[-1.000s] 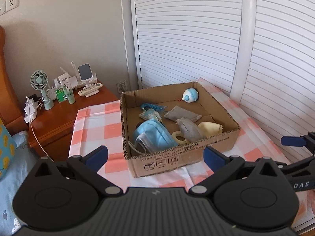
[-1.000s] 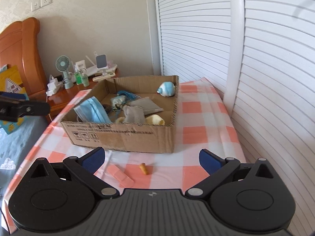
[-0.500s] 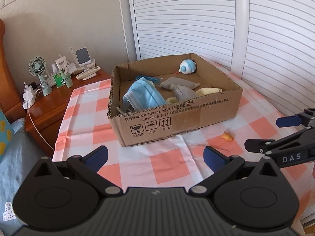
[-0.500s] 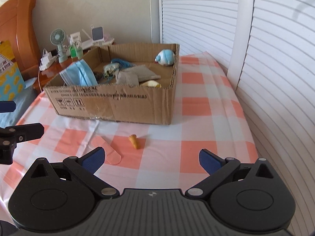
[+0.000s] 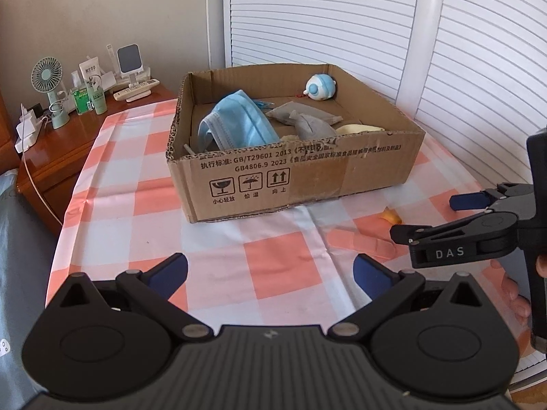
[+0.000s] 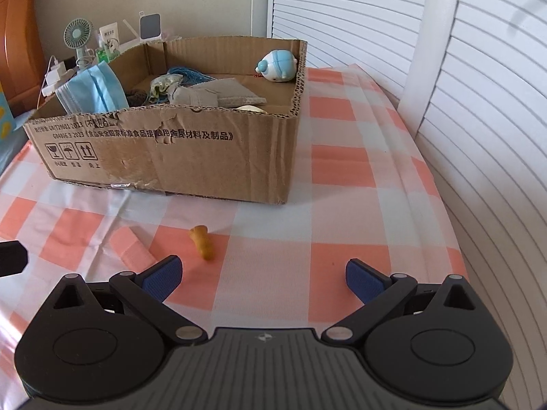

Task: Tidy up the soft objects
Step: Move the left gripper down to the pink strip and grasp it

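Note:
A cardboard box point(image 5: 307, 174) point(image 6: 191, 160) stands on the checked tablecloth. In it lie blue face masks point(image 5: 239, 123) point(image 6: 94, 90), grey cloth pieces point(image 5: 307, 123) point(image 6: 212, 95) and a blue-white plush toy point(image 5: 319, 88) point(image 6: 278, 66). In front of the box lie a small orange soft piece point(image 6: 203, 247) point(image 5: 391, 217) and a pink flat strip point(image 6: 131, 251) point(image 5: 369, 244). My left gripper point(image 5: 270, 270) is open and empty, low over the cloth. My right gripper point(image 6: 261, 276) is open and empty, just behind the orange piece; it also shows in the left wrist view point(image 5: 454, 218).
A wooden nightstand point(image 5: 65, 143) at the left holds a small fan point(image 5: 48, 92) point(image 6: 78, 39), bottles, chargers and cables. White slatted doors point(image 5: 342, 17) point(image 6: 478, 102) stand behind and to the right. The cloth's edge drops off at the left point(image 5: 58, 239).
Both grippers have pulled back from the box and dropped lower toward the cloth. The orange piece and pink strip now lie close before the right gripper. Both stay open.

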